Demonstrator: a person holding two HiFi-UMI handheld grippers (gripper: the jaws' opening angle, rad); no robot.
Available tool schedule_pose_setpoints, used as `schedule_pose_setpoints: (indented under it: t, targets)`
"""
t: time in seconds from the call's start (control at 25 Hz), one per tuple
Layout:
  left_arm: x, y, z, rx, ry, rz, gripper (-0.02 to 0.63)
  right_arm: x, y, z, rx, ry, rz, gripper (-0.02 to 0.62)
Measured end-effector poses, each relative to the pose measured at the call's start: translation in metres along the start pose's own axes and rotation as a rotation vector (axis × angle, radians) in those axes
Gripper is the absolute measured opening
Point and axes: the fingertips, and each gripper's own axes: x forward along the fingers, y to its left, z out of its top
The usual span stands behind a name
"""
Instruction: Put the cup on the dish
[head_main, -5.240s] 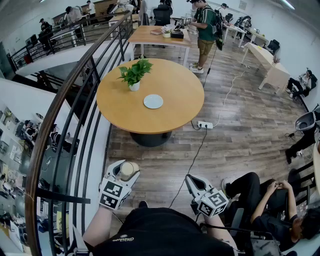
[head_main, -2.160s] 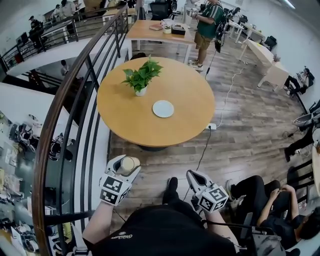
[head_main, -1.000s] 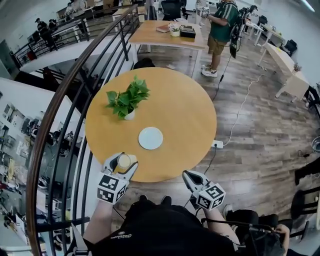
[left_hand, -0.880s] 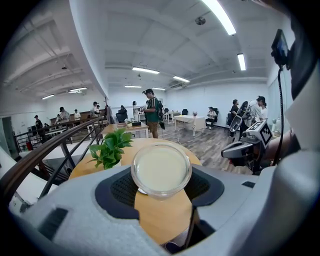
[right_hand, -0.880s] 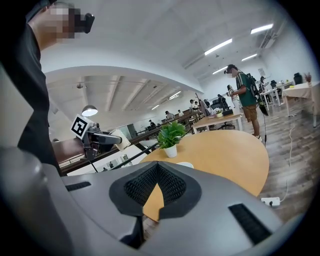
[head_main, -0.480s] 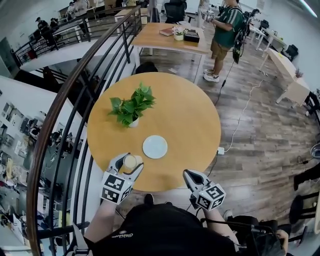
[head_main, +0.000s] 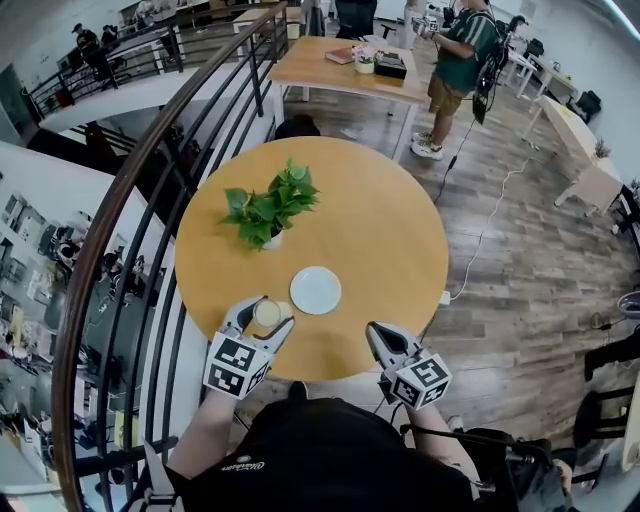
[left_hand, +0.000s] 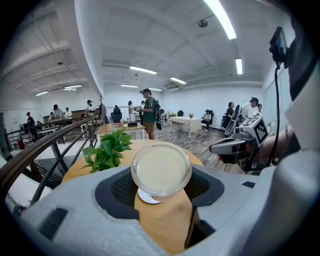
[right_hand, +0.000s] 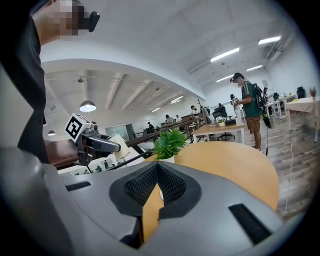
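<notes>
My head view looks steeply down from above the table's near edge. Both gripper views sit low and close at that edge, facing far across it. The left one angles right onto the right gripper, and the right one angles left onto the left gripper. All three share the plant.

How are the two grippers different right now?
The left gripper is shut on the cup, jaws spread wide; the right gripper is shut and empty. The left gripper is beside the dish; the right gripper is farther from it. Both are at the table, at its near edge.
</notes>
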Motion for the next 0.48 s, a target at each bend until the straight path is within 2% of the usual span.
schedule_pose_setpoints:
  t: [0.48]
  targets:
    - [0.038,0.004,-0.004,-0.007,0.05,-0.05,0.264,0.03,-0.016,-0.006,0.002,0.063,0.002,-0.003]
